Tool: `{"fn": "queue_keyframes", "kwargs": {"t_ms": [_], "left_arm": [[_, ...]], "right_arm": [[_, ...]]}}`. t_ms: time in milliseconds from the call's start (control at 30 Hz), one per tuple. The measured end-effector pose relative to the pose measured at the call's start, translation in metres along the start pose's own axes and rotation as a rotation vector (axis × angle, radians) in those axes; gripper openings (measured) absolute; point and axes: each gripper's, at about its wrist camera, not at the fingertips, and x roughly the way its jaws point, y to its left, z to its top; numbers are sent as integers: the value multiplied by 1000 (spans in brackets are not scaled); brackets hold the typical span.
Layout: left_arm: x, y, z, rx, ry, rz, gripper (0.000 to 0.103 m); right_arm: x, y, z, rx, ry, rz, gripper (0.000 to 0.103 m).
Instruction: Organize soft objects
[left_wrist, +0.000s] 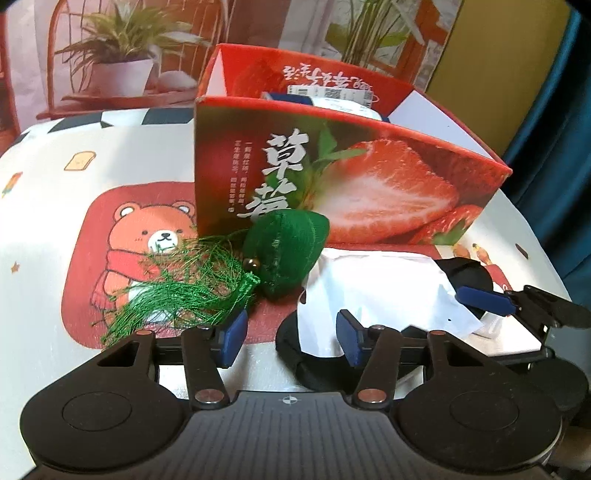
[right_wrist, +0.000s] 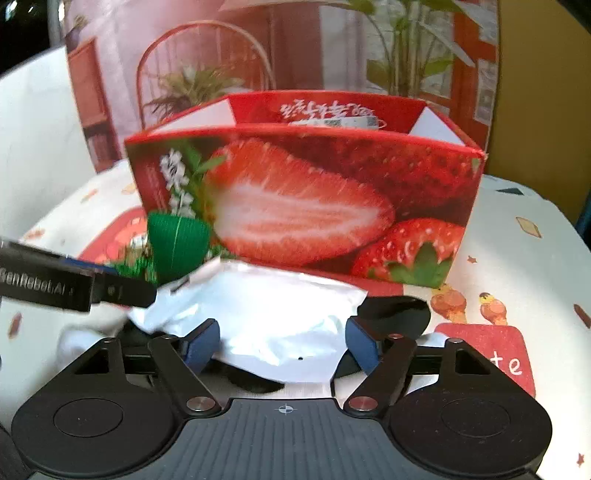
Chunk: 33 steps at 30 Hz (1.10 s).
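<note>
A green stuffed sachet (left_wrist: 288, 251) with a loose green tassel (left_wrist: 184, 291) leans against the front of the red strawberry box (left_wrist: 369, 177). To its right a white soft packet (left_wrist: 376, 288) lies on a black cloth piece (left_wrist: 314, 365). My left gripper (left_wrist: 291, 341) hangs open just in front of the tassel and the packet's left corner, holding nothing. In the right wrist view my right gripper (right_wrist: 282, 347) is open, and the white packet (right_wrist: 258, 314) lies between its blue pads (right_wrist: 201, 347) without being pinched. The sachet (right_wrist: 177, 247) shows at the left, by the box (right_wrist: 295, 203).
The box holds a few labelled white and blue items (left_wrist: 332, 98). The table wears a white cloth with a bear print (left_wrist: 155, 240). A printed backdrop of plants (left_wrist: 122, 55) stands behind. A left gripper finger (right_wrist: 110, 288) crosses the right wrist view.
</note>
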Motion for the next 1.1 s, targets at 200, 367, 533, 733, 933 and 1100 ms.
{"fn": "queue_keyframes", "kwargs": {"t_ms": [200, 367, 533, 733, 933, 1100], "left_arm": [[1, 3, -2, -10, -1, 0, 56], [4, 4, -4, -22, 7, 2, 56], [5, 6, -4, -29, 4, 3, 56], [6, 5, -4, -34, 8, 3, 56], [4, 3, -4, -14, -14, 21, 53], [-2, 1, -4, -8, -48, 18, 42]], "right_arm": [[1, 10, -3, -56, -11, 1, 90], [2, 10, -4, -62, -10, 0, 92], [3, 11, -4, -73, -6, -2, 93], [5, 11, -5, -75, -1, -3, 94], [6, 11, -6, -78, 7, -3, 95], [8, 14, -7, -93, 18, -13, 95]]}}
